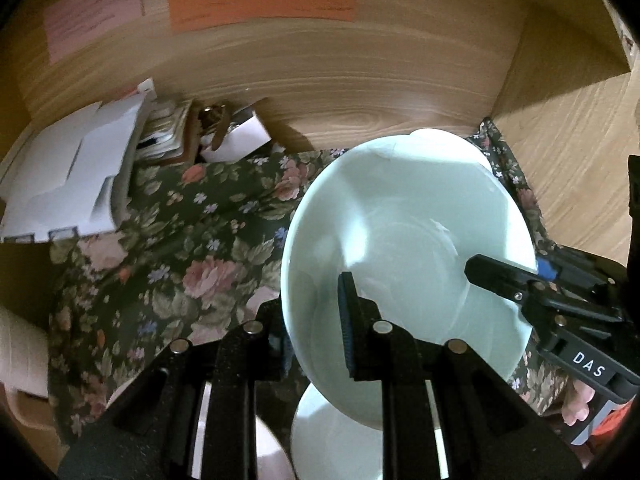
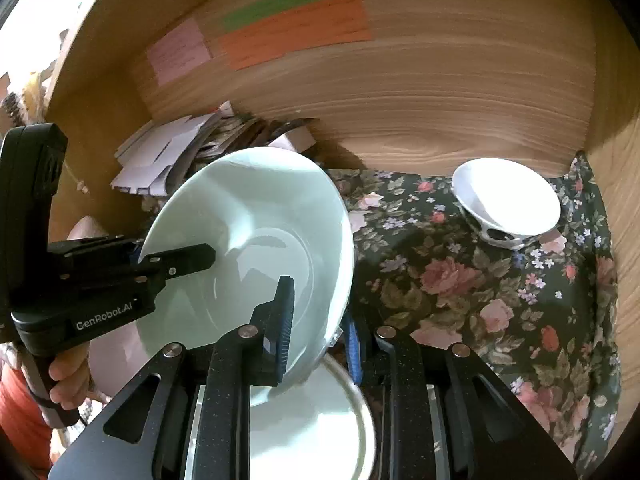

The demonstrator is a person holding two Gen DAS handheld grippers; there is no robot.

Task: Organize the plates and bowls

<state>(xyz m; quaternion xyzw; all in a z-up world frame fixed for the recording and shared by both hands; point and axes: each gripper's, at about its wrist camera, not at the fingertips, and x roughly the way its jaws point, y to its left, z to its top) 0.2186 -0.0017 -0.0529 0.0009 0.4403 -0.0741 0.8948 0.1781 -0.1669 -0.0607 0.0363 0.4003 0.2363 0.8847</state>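
Note:
A pale green plate (image 1: pixel 404 248) (image 2: pixel 256 240) is held up, tilted, above the floral cloth. My left gripper (image 1: pixel 310 328) is shut on its near-left rim. My right gripper (image 2: pixel 320 328) is shut on its opposite rim; it also shows in the left wrist view (image 1: pixel 492 276). The left gripper shows in the right wrist view (image 2: pixel 188 258). Another pale plate (image 2: pixel 308 428) (image 1: pixel 336 440) lies flat below the held one. A white bowl with dark patches (image 2: pixel 506 204) stands tilted on the cloth at the back right.
The floral cloth (image 2: pixel 460 280) covers a wooden shelf with back and side walls (image 2: pixel 400 100). White papers and boxes (image 1: pixel 76 184) pile at the back left. Coloured notes (image 1: pixel 260 0) stick to the back wall.

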